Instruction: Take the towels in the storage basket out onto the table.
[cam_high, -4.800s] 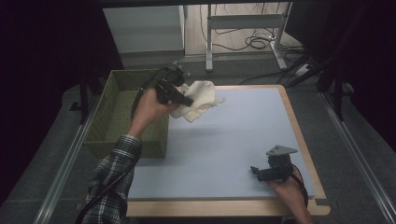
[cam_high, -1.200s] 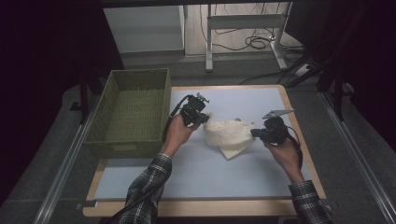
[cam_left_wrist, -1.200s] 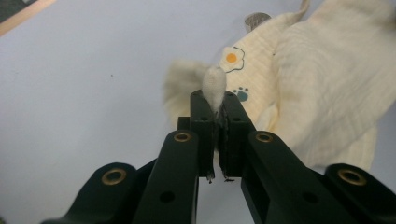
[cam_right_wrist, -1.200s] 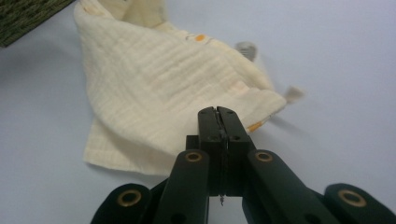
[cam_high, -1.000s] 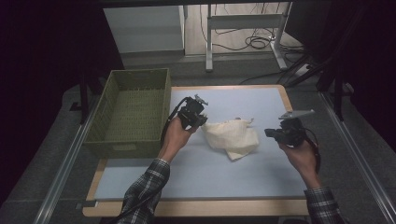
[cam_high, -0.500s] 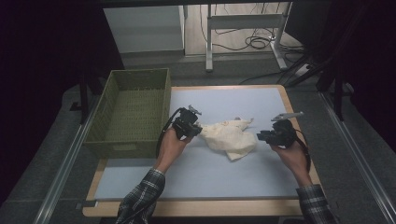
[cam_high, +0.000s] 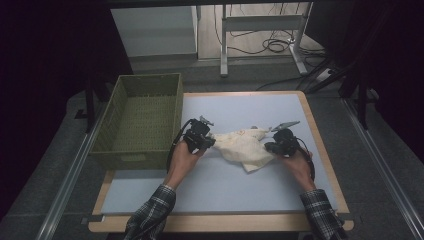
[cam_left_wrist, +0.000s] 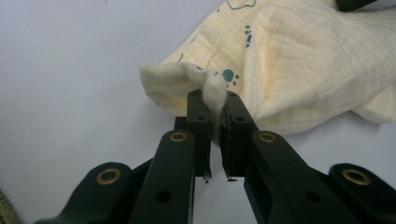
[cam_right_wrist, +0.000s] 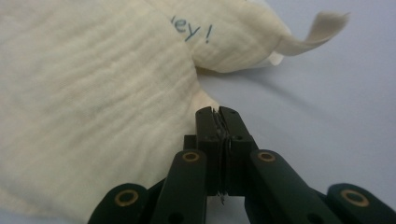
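A cream muslin cloth (cam_high: 245, 147) with blue print lies crumpled on the pale blue mat (cam_high: 225, 185), between my two grippers. My left gripper (cam_high: 212, 138) is at its left end, shut on a bunched fold of the cloth (cam_left_wrist: 303, 60), which pokes up between the pads (cam_left_wrist: 215, 100). My right gripper (cam_high: 268, 146) sits low at the cloth's right edge. Its jaws have just been closing, and they now meet (cam_right_wrist: 217, 112) with nothing visible between them. The cloth (cam_right_wrist: 93, 93) lies just left of and beyond those tips.
A green woven basket (cam_high: 132, 159) stands along the mat's left side, close to my left hand. The table's wooden rim (cam_high: 320, 145) runs just right of my right hand. Cables and a metal frame (cam_high: 260, 30) lie on the floor beyond the table.
Both hands have come lower, and the cloth now rests on the mat. My right gripper has moved left, up to the cloth's edge. The left keeps its hold.
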